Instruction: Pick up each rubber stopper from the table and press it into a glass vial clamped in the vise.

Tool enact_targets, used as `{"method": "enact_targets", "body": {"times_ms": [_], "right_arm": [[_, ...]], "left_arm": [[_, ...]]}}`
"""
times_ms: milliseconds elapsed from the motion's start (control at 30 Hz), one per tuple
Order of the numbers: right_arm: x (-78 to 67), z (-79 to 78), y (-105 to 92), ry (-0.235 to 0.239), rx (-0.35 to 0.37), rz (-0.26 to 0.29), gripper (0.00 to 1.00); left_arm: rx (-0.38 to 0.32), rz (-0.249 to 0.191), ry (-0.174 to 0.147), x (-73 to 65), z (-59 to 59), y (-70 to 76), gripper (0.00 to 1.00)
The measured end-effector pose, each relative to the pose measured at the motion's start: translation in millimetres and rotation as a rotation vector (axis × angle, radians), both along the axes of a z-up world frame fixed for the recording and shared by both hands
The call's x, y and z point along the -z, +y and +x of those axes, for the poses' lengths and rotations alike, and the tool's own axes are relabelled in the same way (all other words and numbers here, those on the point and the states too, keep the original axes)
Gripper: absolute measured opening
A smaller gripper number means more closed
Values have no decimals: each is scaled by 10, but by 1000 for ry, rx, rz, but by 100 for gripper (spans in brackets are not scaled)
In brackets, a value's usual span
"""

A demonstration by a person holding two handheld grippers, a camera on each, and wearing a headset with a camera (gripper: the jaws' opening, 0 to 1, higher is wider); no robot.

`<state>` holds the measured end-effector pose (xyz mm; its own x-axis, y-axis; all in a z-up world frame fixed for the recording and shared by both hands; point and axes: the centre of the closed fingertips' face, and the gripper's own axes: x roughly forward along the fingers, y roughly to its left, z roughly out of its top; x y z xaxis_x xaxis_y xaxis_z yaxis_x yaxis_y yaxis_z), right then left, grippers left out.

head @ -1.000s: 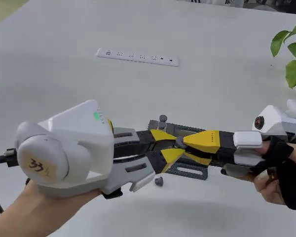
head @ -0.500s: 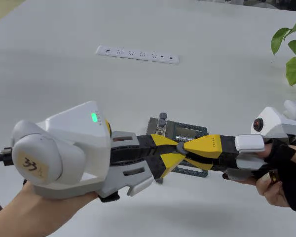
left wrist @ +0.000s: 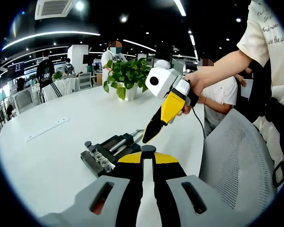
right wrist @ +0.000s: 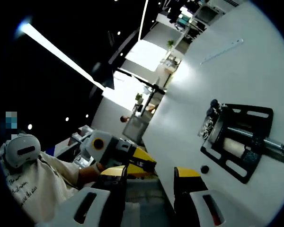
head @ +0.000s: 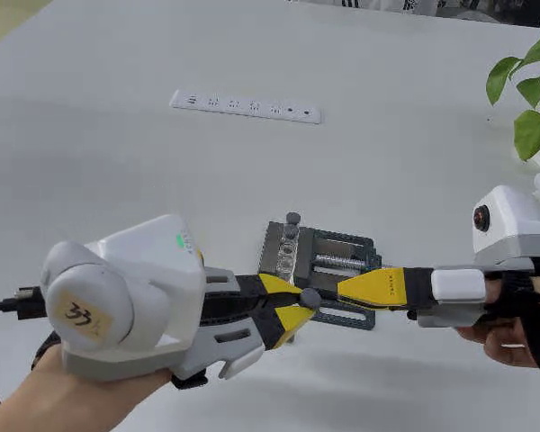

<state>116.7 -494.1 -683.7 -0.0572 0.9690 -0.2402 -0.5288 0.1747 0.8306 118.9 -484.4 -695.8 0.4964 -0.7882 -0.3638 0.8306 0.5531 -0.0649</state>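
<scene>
My left gripper is shut on a grey rubber stopper, which sits at its yellow jaw tips. My right gripper comes in from the right, its jaws open with nothing between them; its tip is a short way right of the stopper. Behind both grippers a dark vise holds a row of glass vials, and two at the far end have grey stoppers in them. The vise also lies on the table in the left gripper view and the right gripper view. A loose stopper lies beside the vise.
A white power strip lies further back on the white table. A potted plant stands at the right edge. A grey mesh chair and people are beyond the table.
The grippers have come apart: the right one has drawn back to the right, and the stopper stays at the left gripper's tips. The vise is now uncovered behind them.
</scene>
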Motion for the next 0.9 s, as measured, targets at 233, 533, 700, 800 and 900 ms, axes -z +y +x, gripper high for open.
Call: {"method": "enact_targets", "body": {"times_ms": [233, 533, 700, 800, 900], "right_arm": [[34, 36, -23, -298, -134, -154, 42], [59, 40, -29, -605, -354, -309, 40], [131, -31, 16, -761, -490, -374, 36], [185, -68, 22, -838, -569, -411, 29], [229, -102, 29, -902, -643, -444, 27]], "left_arm": [[8, 17, 33, 99, -18, 0, 3], [23, 26, 42, 143, -12, -7, 3], [31, 31, 46, 159, -23, -23, 3], [36, 33, 47, 175, -35, -34, 3], [42, 37, 48, 191, -53, -45, 3]]}}
